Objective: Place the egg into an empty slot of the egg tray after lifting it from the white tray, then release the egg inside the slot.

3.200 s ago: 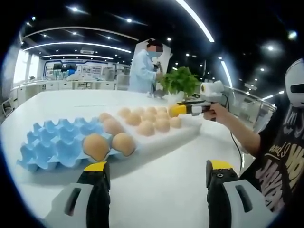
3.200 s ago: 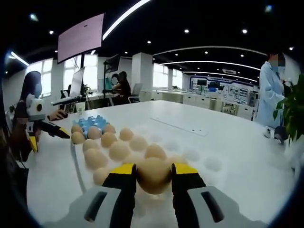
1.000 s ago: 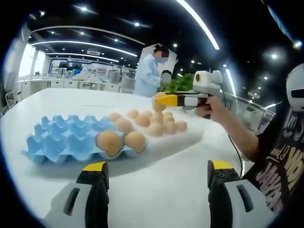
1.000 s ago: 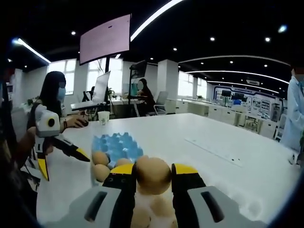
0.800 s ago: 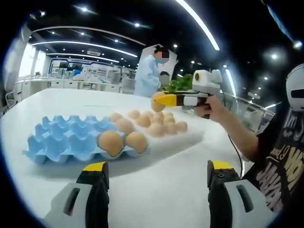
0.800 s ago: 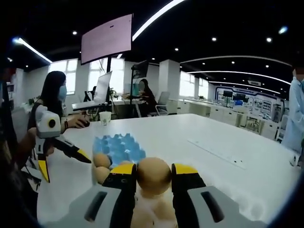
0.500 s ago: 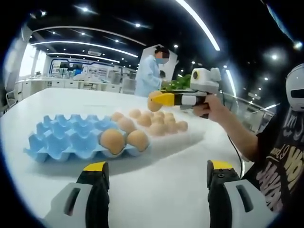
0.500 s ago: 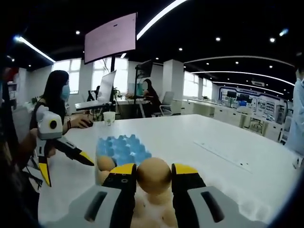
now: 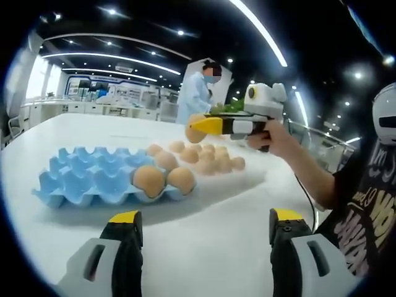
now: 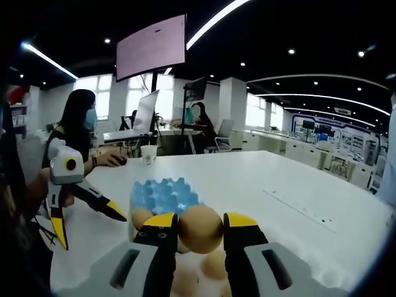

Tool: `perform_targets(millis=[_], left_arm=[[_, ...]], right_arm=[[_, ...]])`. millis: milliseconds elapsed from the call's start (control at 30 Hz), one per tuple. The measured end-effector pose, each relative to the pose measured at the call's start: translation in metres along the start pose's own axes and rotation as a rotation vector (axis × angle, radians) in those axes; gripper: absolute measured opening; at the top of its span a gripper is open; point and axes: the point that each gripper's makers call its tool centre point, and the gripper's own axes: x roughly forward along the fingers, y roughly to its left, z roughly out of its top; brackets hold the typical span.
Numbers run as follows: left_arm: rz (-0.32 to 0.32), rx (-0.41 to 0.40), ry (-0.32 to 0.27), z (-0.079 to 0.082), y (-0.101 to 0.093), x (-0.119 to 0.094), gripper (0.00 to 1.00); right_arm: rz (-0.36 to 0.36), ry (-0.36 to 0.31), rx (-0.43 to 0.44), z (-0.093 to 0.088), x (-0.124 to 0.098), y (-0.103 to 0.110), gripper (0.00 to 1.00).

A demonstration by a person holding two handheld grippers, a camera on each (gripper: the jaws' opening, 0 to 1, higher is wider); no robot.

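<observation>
In the right gripper view my right gripper [image 10: 200, 230] is shut on a brown egg [image 10: 200, 228], held in the air above the table. Beyond it lies the blue egg tray [image 10: 164, 193] with eggs at its near end. In the left gripper view that same gripper [image 9: 197, 128] carries the egg [image 9: 193, 133] above the white tray [image 9: 247, 174] of several eggs, near the blue egg tray [image 9: 86, 179]. Two eggs [image 9: 148, 180] sit in the blue tray's right end; its other slots are empty. My left gripper [image 9: 204, 228] stands open low over the table, with nothing between its jaws.
A person's hand and forearm [image 9: 296, 158] hold the right gripper. A person in a light coat [image 9: 197, 93] stands past the table by a green plant [image 9: 229, 107]. Seated people [image 10: 77, 133] and a paper cup [image 10: 148, 154] are at the table's far side.
My right gripper has carried the egg from over the white tray toward the blue egg tray. The left gripper has stayed open and still.
</observation>
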Motion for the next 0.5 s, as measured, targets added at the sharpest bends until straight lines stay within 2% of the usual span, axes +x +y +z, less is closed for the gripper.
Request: perform_targets(millis=[500], left_arm=[[0.011, -0.007, -0.007, -0.001, 0.003, -0.005, 0.85]], right_arm=[[0.067, 0.009, -0.014, 0.004, 0.028, 0.018, 0.3]])
